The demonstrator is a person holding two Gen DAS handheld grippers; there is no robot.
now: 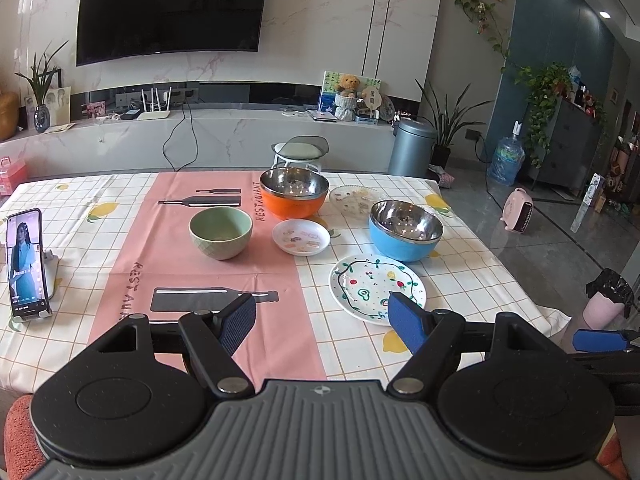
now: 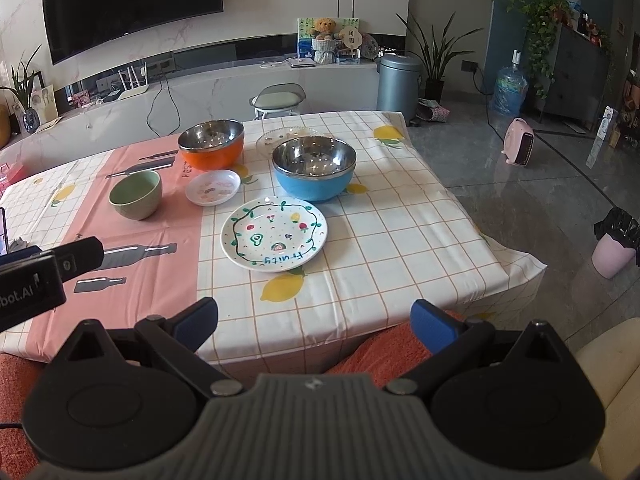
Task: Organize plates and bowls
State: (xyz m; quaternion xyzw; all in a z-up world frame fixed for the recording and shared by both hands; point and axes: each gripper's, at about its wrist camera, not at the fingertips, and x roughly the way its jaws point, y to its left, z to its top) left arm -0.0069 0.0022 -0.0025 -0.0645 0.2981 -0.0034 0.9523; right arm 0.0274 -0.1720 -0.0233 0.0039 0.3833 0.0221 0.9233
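A fruit-patterned plate [image 1: 372, 286] [image 2: 274, 233] lies nearest on the tablecloth. Behind it stand a blue steel-lined bowl [image 1: 405, 230] [image 2: 314, 168], a small white dish [image 1: 301, 237] [image 2: 213, 187], a green bowl [image 1: 221, 232] [image 2: 136, 194], an orange steel-lined bowl [image 1: 294, 192] [image 2: 211, 149] and a clear glass plate [image 1: 354, 200] [image 2: 276, 138]. My left gripper [image 1: 322, 320] is open and empty above the near table edge, just short of the fruit plate. My right gripper [image 2: 314, 322] is open and empty, in front of the table's near edge.
A phone on a stand [image 1: 26, 264] sits at the table's left. The table's right edge [image 2: 480, 236] drops to a grey floor with a pink bin [image 2: 614, 246] and a pink heater [image 2: 519, 147]. A stool [image 1: 300, 152] stands behind the table.
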